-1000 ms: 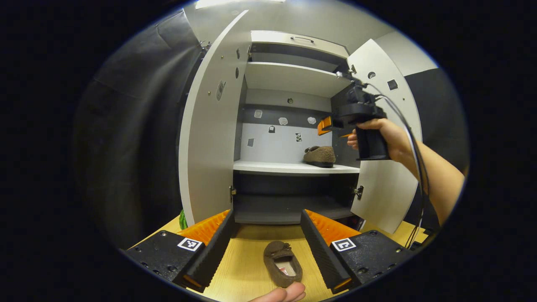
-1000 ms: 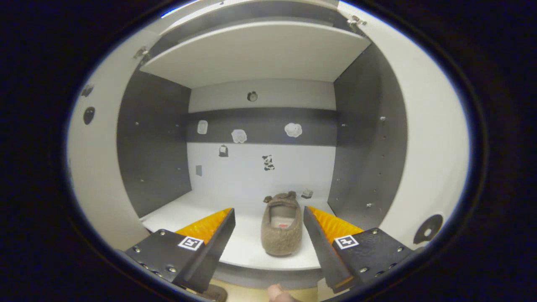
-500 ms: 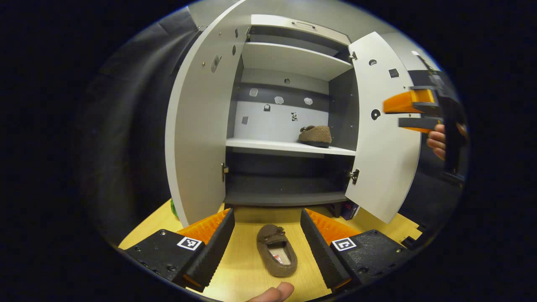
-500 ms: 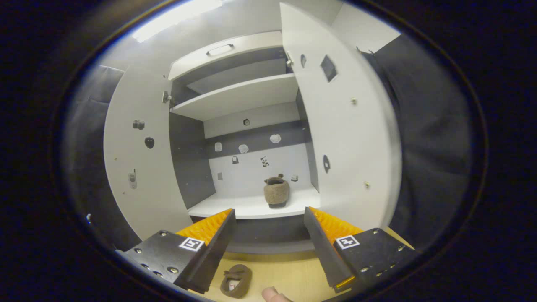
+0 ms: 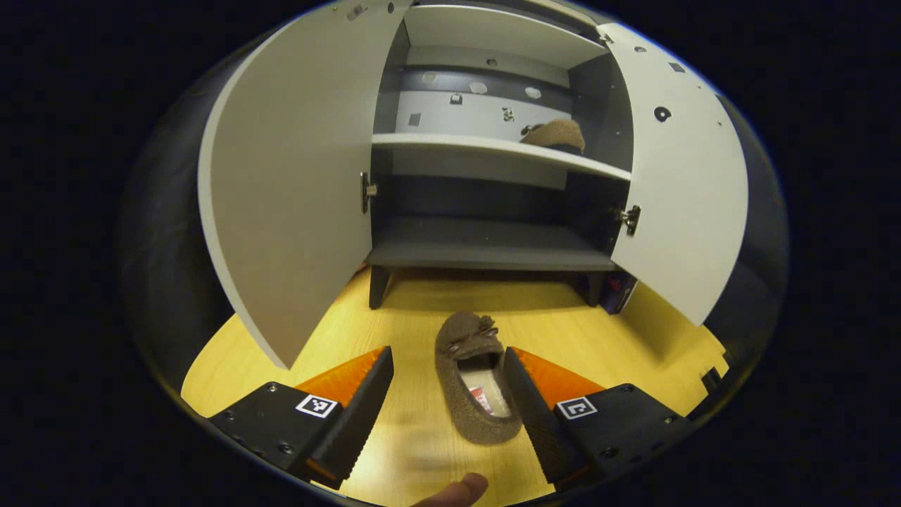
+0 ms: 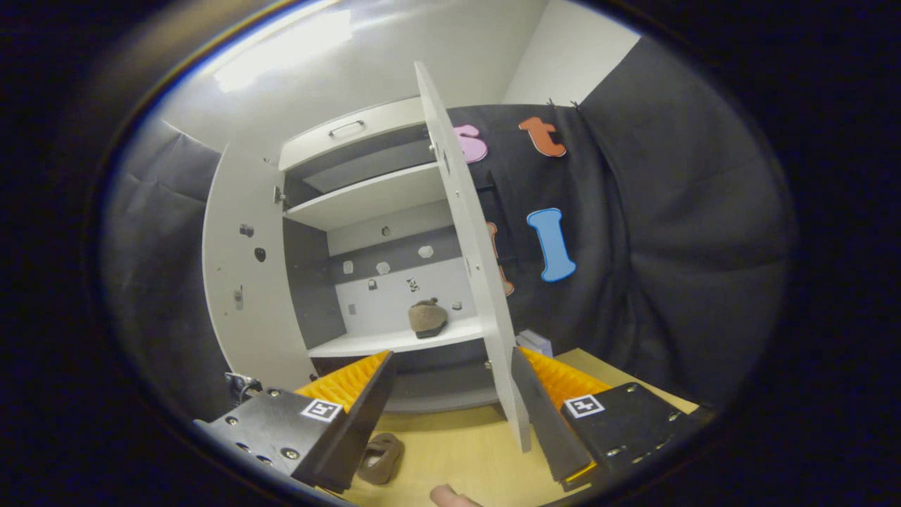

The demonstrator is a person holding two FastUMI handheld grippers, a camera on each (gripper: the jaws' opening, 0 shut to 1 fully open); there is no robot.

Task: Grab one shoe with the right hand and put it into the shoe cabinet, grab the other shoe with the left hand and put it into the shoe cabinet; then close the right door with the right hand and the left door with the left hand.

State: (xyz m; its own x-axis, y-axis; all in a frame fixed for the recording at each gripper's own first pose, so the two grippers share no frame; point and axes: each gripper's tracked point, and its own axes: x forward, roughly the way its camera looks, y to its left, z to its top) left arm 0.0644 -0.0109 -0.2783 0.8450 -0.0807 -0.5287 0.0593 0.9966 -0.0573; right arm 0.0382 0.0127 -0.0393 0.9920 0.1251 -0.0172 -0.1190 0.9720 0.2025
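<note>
A: Shoe (image 5: pixel 475 380) on the counter (image 5: pixel 633 338) in the left gripper view, toe toward the cabinet (image 5: pixel 486 246), lying between the fingers of the left claw (image 5: pixel 448 394). Claw spread wide, gripping nothing; the right finger looks very close to the shoe's side, though contact I cannot tell.

B: And the cabinet?

A: Both doors open, left door (image 5: pixel 288 183) and right door (image 5: pixel 683 183) swung out. Second shoe (image 5: pixel 556 135) sits on the white shelf (image 5: pixel 450 143), right end.

B: Right gripper view now.

A: Right claw (image 6: pixel 450 394) also wide open, empty. The right door (image 6: pixel 471 260) stands edge-on between its fingers, farther off. Behind it, the shelved shoe (image 6: pixel 427 318) rests on the shelf (image 6: pixel 366 345). Down low, the counter shoe (image 6: pixel 380 458) peeks out beside the left finger. Left door (image 6: pixel 246 282) open too.
</note>
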